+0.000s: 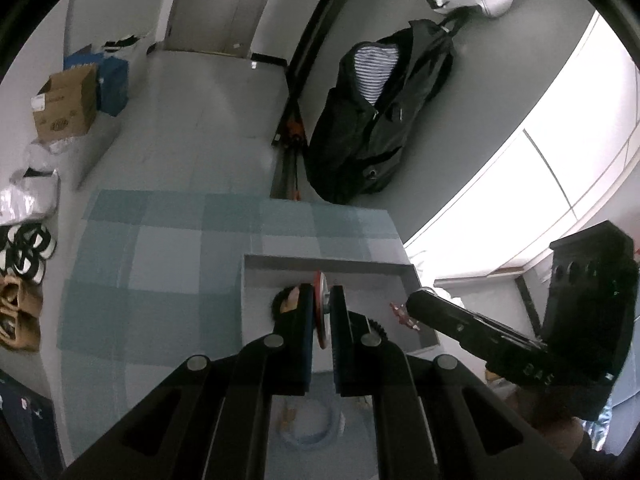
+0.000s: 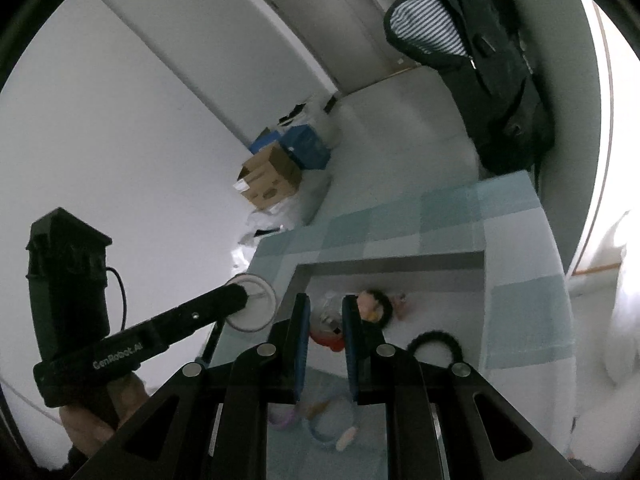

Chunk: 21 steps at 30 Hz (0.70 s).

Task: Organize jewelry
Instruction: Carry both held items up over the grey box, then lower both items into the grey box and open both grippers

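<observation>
My left gripper (image 1: 322, 312) fingers squeeze a thin red-rimmed disc (image 1: 319, 312) over the grey tray (image 1: 328, 261), middle of the frame. It looks light, stiff and slippery, so I hold its flat sides. My right gripper (image 2: 325, 320) fingers hang apart, holding nothing.

Left gripper (image 1: 322, 300) over shallow grey rectangular tray (image 1: 328, 261) on blue-checked tablecloth (image 1: 160, 248), jaws nearly closed on thin red-rimmed disc (image 1: 320, 312). Right gripper (image 1: 416, 304) reaching in from right beside small red trinket (image 1: 402, 314). Black jacket (image 1: 372, 120) hanging behind.
</observation>
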Motion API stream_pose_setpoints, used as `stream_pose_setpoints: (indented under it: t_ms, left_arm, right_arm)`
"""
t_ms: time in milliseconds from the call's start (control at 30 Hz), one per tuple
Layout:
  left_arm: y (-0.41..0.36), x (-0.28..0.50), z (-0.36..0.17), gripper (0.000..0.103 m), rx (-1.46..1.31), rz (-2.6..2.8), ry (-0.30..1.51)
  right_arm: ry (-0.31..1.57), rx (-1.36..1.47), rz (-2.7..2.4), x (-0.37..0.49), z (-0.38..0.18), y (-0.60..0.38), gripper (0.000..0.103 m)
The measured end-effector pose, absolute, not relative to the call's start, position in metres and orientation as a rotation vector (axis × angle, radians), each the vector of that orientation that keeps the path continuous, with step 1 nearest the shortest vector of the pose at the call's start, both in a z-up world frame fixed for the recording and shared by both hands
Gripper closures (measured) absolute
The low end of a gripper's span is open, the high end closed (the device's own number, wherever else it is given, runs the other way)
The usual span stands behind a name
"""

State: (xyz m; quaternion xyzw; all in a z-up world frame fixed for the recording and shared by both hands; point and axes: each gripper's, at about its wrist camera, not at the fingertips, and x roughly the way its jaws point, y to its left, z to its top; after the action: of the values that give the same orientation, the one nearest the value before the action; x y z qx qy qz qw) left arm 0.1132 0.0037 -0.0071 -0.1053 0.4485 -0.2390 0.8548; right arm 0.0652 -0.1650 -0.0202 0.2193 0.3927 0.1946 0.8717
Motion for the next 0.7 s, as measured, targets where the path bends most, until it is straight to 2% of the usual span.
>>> stream_pose_setpoints:
  t_ms: [700]
  left_arm:
    - [-0.018,0.142,-0.043,0.099,-0.255,-0.537,1.064]
  right_arm:
    - [0.907,0.536,0.275,0.088,-0.047,-0.189,0.085]
